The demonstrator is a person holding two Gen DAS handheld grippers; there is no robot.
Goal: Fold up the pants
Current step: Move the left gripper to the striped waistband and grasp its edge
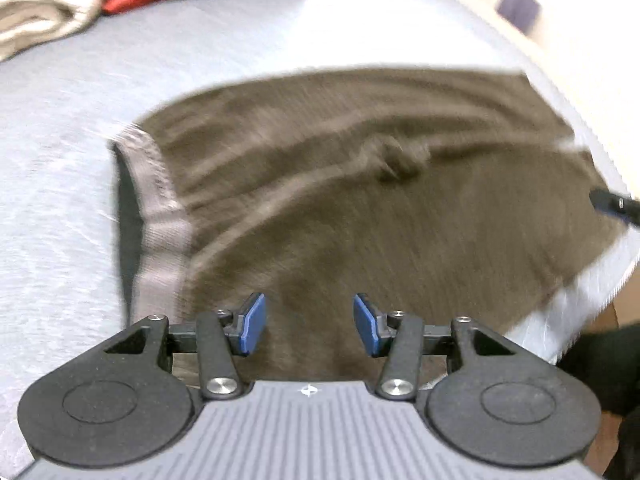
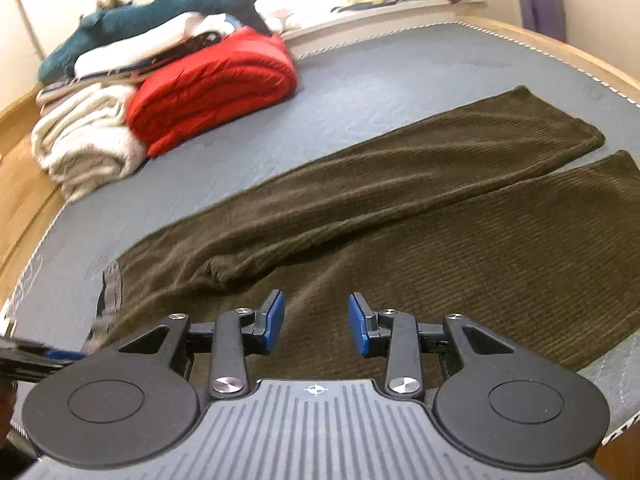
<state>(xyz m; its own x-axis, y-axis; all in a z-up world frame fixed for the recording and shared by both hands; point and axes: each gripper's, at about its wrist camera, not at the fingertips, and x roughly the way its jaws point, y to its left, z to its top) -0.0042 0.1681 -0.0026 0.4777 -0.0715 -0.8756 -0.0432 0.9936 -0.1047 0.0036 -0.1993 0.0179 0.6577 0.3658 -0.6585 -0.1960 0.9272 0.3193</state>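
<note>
Both claws stand part open and empty. The left gripper (image 1: 309,323) hovers over the brown pants (image 1: 360,184) near the grey waistband (image 1: 160,224), nothing between its blue pads (image 1: 253,322). The right gripper (image 2: 317,324) hangs above the near leg (image 2: 500,248), also holding nothing. The pants lie flat on the grey mattress (image 2: 380,80), legs spread apart. To fold well, I judge each claw should pinch the near leg's edge and lay it squarely over the far leg (image 2: 400,168).

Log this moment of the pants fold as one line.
stage: pre-fold | pants: flat on mattress, legs apart | left gripper: open, empty | right gripper: open, empty, over pants
</note>
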